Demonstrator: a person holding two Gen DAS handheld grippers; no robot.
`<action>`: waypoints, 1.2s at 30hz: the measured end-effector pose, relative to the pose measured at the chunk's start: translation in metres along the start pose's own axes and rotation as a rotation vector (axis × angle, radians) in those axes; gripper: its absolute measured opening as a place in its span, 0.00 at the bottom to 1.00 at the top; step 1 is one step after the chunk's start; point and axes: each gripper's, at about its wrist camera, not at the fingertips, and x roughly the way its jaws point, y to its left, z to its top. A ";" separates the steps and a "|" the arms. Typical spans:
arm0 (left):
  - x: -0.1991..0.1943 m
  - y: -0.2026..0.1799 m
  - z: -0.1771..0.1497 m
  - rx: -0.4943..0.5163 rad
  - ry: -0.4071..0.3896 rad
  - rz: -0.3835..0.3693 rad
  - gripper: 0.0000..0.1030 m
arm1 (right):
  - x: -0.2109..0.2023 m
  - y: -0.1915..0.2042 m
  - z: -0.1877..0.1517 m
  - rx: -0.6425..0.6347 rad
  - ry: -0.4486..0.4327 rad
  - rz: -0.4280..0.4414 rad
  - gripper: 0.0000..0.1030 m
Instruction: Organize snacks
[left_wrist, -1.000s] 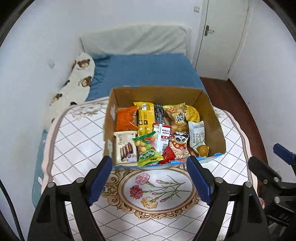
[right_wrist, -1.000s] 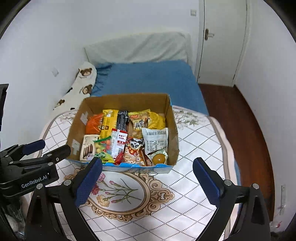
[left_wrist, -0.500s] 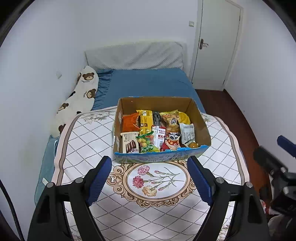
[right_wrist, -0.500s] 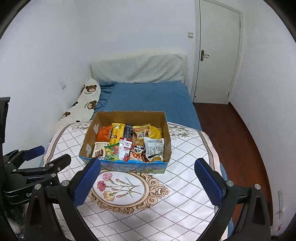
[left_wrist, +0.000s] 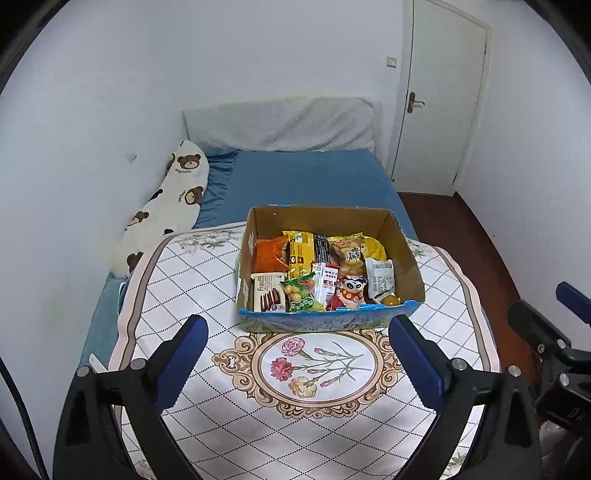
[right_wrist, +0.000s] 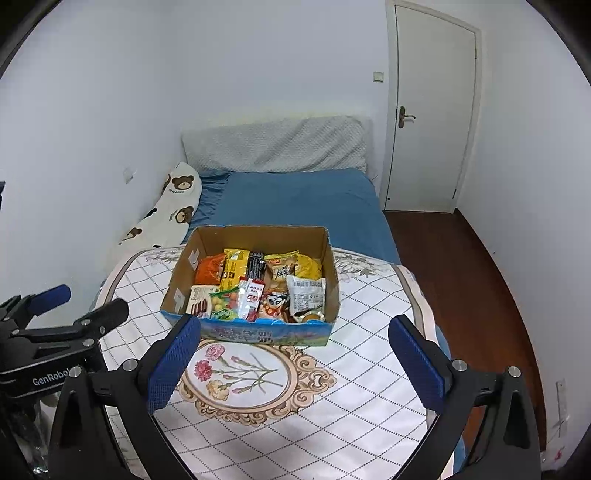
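Observation:
An open cardboard box (left_wrist: 406, 258) (right_wrist: 334, 280) stands on the far half of a table (left_wrist: 184, 295) (right_wrist: 369, 332). Several snack packets fill it, among them an orange bag (left_wrist: 269, 253), a yellow bar packet (left_wrist: 301, 251) and a chocolate biscuit pack (left_wrist: 267, 293). My left gripper (left_wrist: 299, 363) hangs well back from the box over the floral medallion, its jaws still opening with nothing between them. My right gripper (right_wrist: 295, 363) is open and empty too, in front of the box. Each gripper shows at the edge of the other's view.
The table wears a white diamond-patterned cloth with a floral medallion (left_wrist: 314, 369). Behind it lies a bed with a blue sheet (left_wrist: 306, 177), a grey cushion and a bear-print pillow (left_wrist: 166, 206). A shut white door (left_wrist: 439, 96) and wooden floor (right_wrist: 461, 277) are at right.
Both grippers have pulled back and risen, so the box looks smaller and farther off. The left jaws stand wider apart than before. Nothing was picked up.

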 end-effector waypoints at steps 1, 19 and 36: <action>0.002 0.000 0.000 -0.002 -0.003 0.004 0.97 | 0.002 -0.001 0.001 -0.002 0.000 -0.005 1.00; 0.071 -0.002 0.008 -0.007 0.031 0.059 0.97 | 0.080 -0.010 0.007 0.021 0.028 -0.041 1.00; 0.079 -0.005 0.002 0.011 0.053 0.049 0.97 | 0.099 -0.012 0.000 0.022 0.054 -0.054 1.00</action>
